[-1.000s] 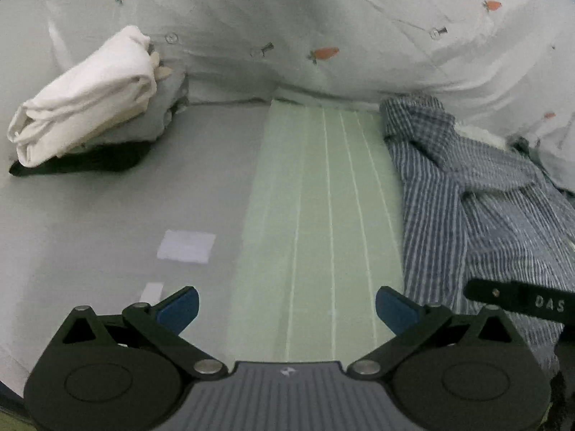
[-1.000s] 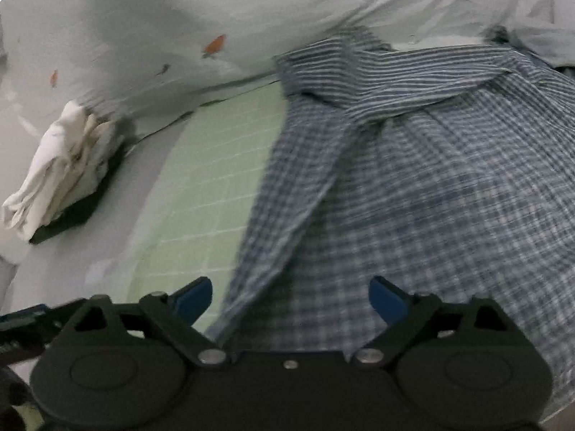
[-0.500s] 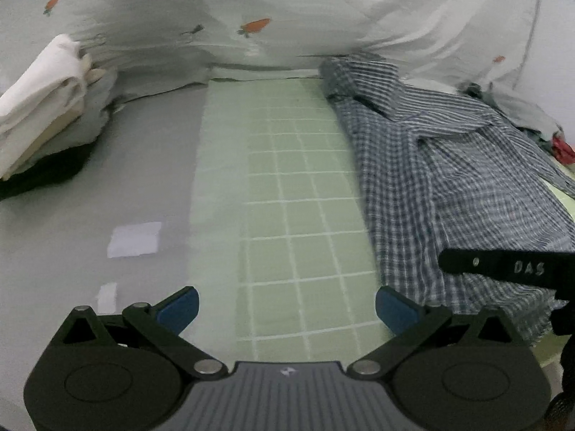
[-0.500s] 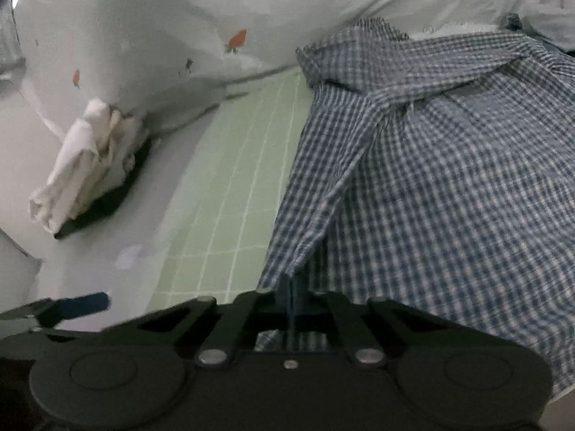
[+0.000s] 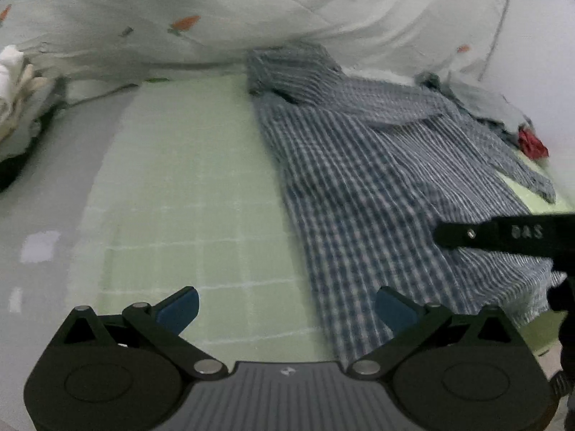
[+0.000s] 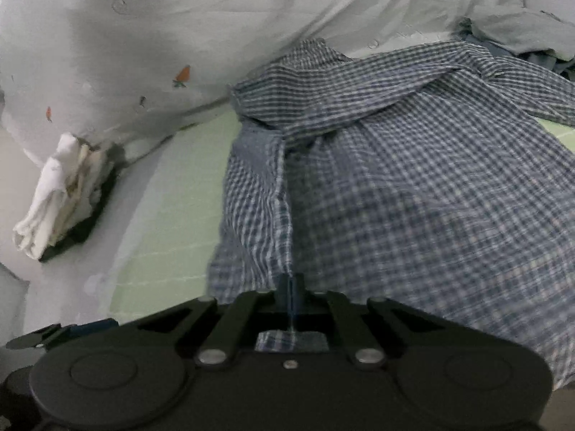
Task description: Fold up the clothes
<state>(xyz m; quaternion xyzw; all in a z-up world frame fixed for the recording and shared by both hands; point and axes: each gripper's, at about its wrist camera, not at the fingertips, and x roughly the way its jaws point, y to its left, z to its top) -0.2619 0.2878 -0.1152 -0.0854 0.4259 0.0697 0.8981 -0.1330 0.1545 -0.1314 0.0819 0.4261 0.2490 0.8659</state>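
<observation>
A pale quilt [image 6: 215, 28] printed with small carrots is heaped along the far side of the bed. In front of it lies a light green mat [image 5: 187, 186] with a white grid, flanked on the left by plain grey sheet [image 5: 54, 194]. The blue checked shirt [image 6: 413, 186] is spread over the right part of the mat, its collar end toward the quilt and one sleeve folded across the upper part. A stack of folded white clothes [image 6: 61, 194] sits on something dark at the far left, well apart from the shirt. A small red item [image 5: 532, 143] lies among crumpled grey fabric at the far right. The right claw [image 6: 291, 294] is clenched on the shirt's near edge, cloth pinched between its fingers. The left claw [image 5: 285, 307] is released, its blue-tipped fingers spread wide above the shirt's left edge and the mat, gripping nothing.
</observation>
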